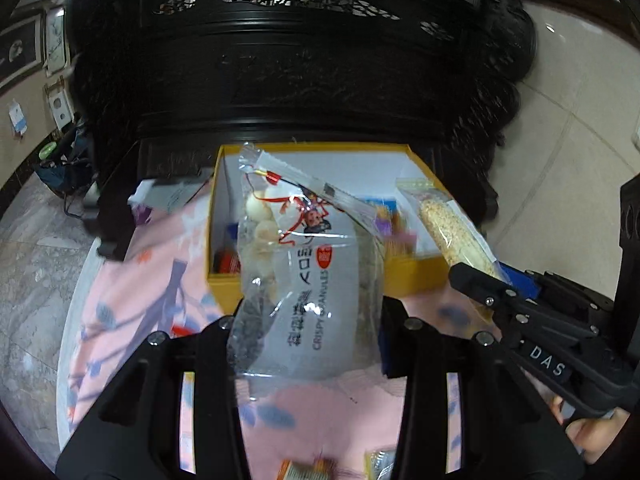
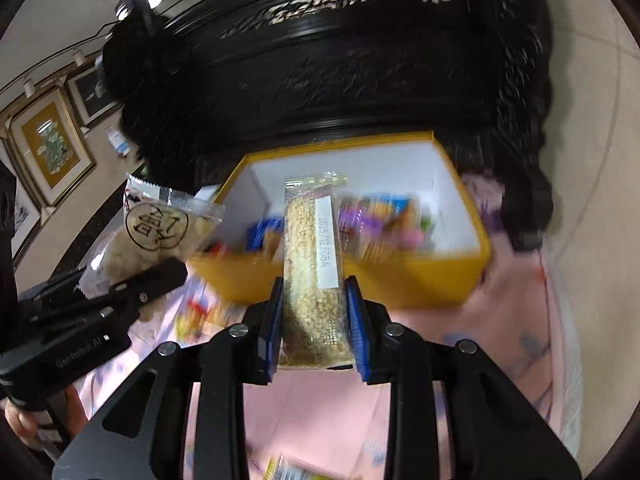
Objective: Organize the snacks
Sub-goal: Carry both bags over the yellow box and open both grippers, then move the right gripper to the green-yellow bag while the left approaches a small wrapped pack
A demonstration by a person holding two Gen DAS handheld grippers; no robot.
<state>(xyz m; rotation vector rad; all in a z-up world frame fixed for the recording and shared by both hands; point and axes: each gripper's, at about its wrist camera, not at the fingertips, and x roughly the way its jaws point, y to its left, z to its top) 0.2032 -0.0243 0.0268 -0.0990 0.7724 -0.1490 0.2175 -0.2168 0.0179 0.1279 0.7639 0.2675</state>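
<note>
left gripper: clamped on the clear bag, gripping its lower end; fingers spread about as wide as the bag.
right gripper: blue pads pressed on both long sides of the bar, holding its near end.
bag: transparent, white label reading "CRISPY GRANULES", red print, pale round pieces inside; held up over the box's near wall, top end leaning toward 11 o'clock.
bar: long clear wrapper, golden crumbly filling, white date strip down one side; points to 12 o'clock, far end above the box interior.
box: yellow outside, white inside, open top, at 12 o'clock from both grippers; sits on the pink cloth against dark carved furniture.
box contents: a few colourful wrappers on the floor, blue, purple and red; blurred, probably small snack packs.
left view only: right gripper coming in from 3 o'clock with the bar slanted over the box's right corner; a hand on its handle at 4 o'clock.
right view only: left gripper at 9 o'clock with the bag, showing a round black stamp; framed pictures on the wall at 10 o'clock.
loose packs: wrappers on the cloth at the bottom edge and left of the box.
</note>
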